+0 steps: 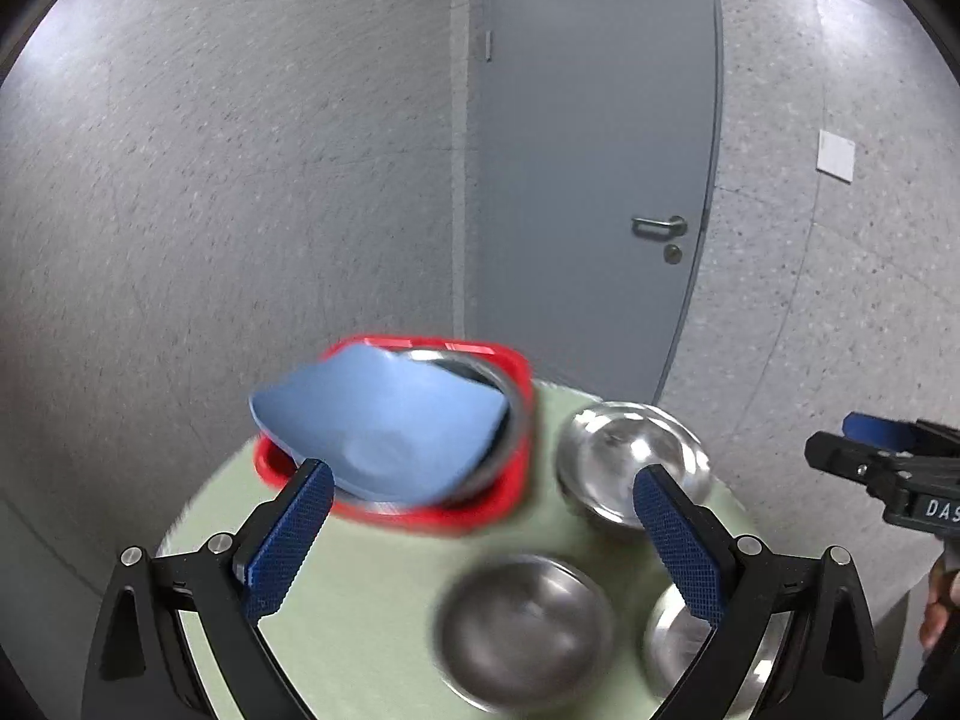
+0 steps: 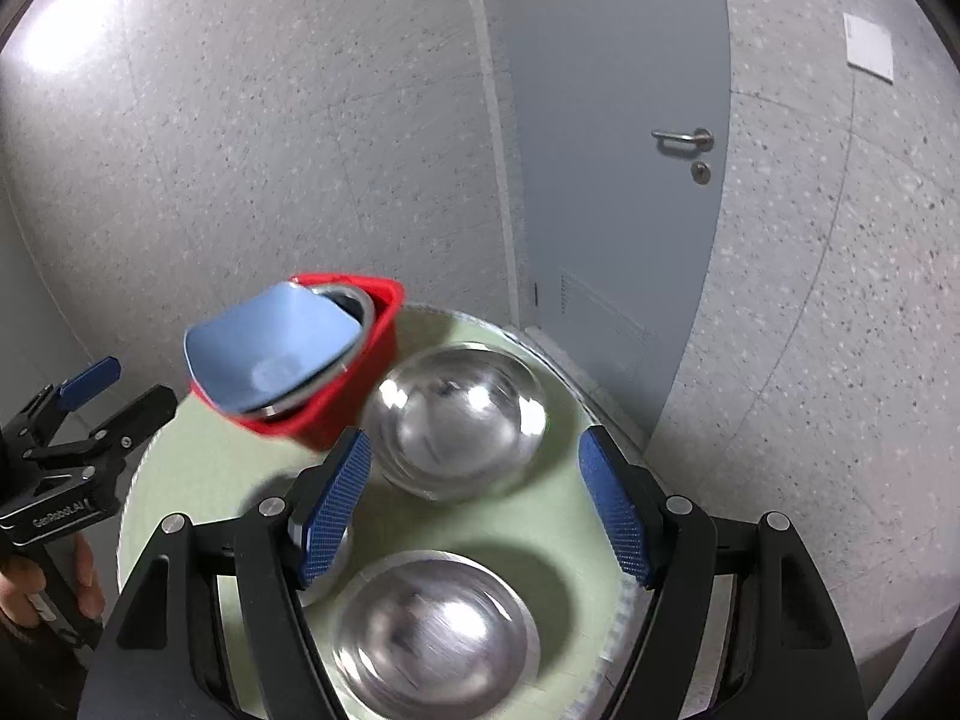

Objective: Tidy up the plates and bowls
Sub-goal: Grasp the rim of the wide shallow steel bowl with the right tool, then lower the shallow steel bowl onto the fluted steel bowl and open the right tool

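Both grippers hover with nothing between their fingers. Seen from the left wrist, the left gripper (image 1: 483, 531) fills the bottom of the frame, its blue-padded fingers spread wide apart above a round, pale green table (image 1: 372, 594). Behind its left finger, in the middle of the frame, sits a red bin (image 1: 510, 498). A blue dish (image 1: 384, 420) leans tilted inside it, on top of a metal plate (image 1: 516, 414) whose rim shows at the bin's right side. To the right of the bin stands a steel bowl (image 1: 624, 450). Lower down, a second steel bowl (image 1: 528, 630) sits between the fingers, and a third steel bowl (image 1: 678, 642) is partly hidden behind the right finger. All three are blurred.

At the right edge, the right gripper (image 1: 840, 444) reaches in, held by a hand (image 1: 936, 606); from its own wrist view its jaws also stand apart and empty, over the bowls.

A grey door (image 1: 594, 180) with a metal lever handle fills the upper right centre, set in a speckled grey wall (image 1: 240, 180).
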